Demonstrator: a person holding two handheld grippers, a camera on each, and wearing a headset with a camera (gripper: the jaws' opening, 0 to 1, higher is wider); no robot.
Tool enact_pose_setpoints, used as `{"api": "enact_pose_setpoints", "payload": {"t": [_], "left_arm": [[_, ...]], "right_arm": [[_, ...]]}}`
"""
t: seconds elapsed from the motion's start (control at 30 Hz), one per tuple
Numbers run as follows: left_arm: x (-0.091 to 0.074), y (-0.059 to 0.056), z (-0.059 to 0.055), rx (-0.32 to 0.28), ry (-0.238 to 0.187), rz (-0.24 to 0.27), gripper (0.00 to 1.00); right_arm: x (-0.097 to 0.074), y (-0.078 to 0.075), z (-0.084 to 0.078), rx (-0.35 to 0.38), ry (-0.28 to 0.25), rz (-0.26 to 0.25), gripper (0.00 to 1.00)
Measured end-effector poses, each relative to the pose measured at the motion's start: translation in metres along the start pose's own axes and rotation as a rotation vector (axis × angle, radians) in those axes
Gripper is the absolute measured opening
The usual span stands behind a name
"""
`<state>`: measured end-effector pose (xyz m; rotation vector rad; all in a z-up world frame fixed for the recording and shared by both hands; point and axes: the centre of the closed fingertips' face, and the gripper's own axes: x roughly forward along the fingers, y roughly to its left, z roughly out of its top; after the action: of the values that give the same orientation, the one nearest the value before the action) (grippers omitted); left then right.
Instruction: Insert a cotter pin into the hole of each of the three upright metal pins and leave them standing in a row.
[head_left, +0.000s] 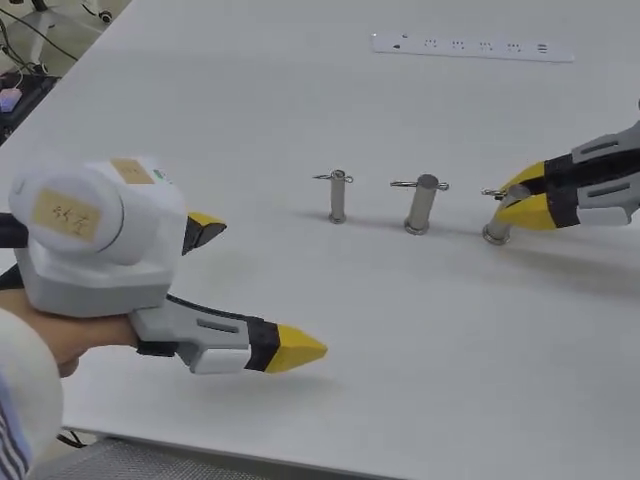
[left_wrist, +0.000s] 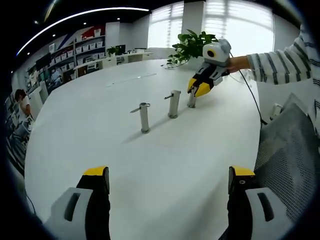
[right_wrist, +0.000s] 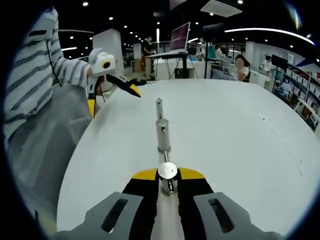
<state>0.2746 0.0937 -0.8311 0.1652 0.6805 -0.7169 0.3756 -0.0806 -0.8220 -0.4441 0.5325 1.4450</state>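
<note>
Snugly held, end pin (right_wrist: 167, 171), in right gripper (head_left: 512, 199)

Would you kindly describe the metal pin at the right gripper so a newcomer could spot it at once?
On the white table, nearer than the power strip, three upright metal pins stand in a row. Take the end pin at the right of the head view: unlike its neighbours, it has the yellow tips of the right gripper on either side of its top.
</note>
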Motion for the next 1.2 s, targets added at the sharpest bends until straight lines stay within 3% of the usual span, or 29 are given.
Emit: {"api": "enact_pose_setpoints", "payload": {"t": [0.13, 0.2, 0.33, 0.5, 0.57, 0.67, 0.87, 0.93, 1.0, 1.03, 1.07, 1.2], "left_arm": [[-0.001, -0.001, 0.002, -0.002, -0.004, 0.0, 1.0], [-0.002, -0.002, 0.003, -0.001, -0.006, 0.001, 1.0], [-0.004, -0.002, 0.006, -0.012, -0.013, 0.005, 1.0], [-0.007, -0.001, 0.008, -0.026, -0.027, 0.011, 0.99], [-0.008, 0.0, 0.007, -0.024, -0.015, 0.018, 0.99], [-0.009, 0.001, 0.008, -0.026, -0.013, 0.025, 0.99], [-0.009, 0.001, 0.011, -0.041, -0.032, 0.026, 0.99], [-0.01, 0.002, 0.01, -0.043, -0.037, 0.034, 0.99], [-0.012, 0.001, 0.007, -0.037, -0.016, 0.026, 0.99], [-0.014, 0.001, 0.009, -0.046, -0.022, 0.033, 0.99], [-0.016, 0.002, 0.011, -0.038, -0.031, 0.046, 0.99], [-0.022, 0.002, 0.018, -0.043, -0.065, 0.054, 0.99]], "right_arm": [[0.001, 0.0, 0.0, 0.02, 0.003, -0.019, 0.15], [0.002, -0.004, -0.009, 0.028, 0.043, -0.061, 0.21], [-0.003, -0.001, 0.0, 0.09, -0.048, -0.107, 0.27], [-0.018, 0.006, 0.007, 0.137, -0.099, -0.159, 0.38], [-0.027, 0.006, 0.024, 0.236, -0.221, -0.208, 0.43], [-0.042, 0.009, 0.035, 0.256, -0.293, -0.278, 0.52], [-0.052, 0.025, 0.03, 0.307, -0.324, -0.332, 0.57], [-0.051, 0.034, 0.024, 0.324, -0.31, -0.345, 0.59], [-0.053, 0.04, 0.015, 0.358, -0.293, -0.376, 0.61], [-0.058, 0.039, 0.01, 0.378, -0.29, -0.427, 0.63], [-0.06, 0.041, 0.007, 0.394, -0.287, -0.446, 0.65], [-0.068, 0.053, 0.0, 0.455, -0.296, -0.471, 0.71]]}}
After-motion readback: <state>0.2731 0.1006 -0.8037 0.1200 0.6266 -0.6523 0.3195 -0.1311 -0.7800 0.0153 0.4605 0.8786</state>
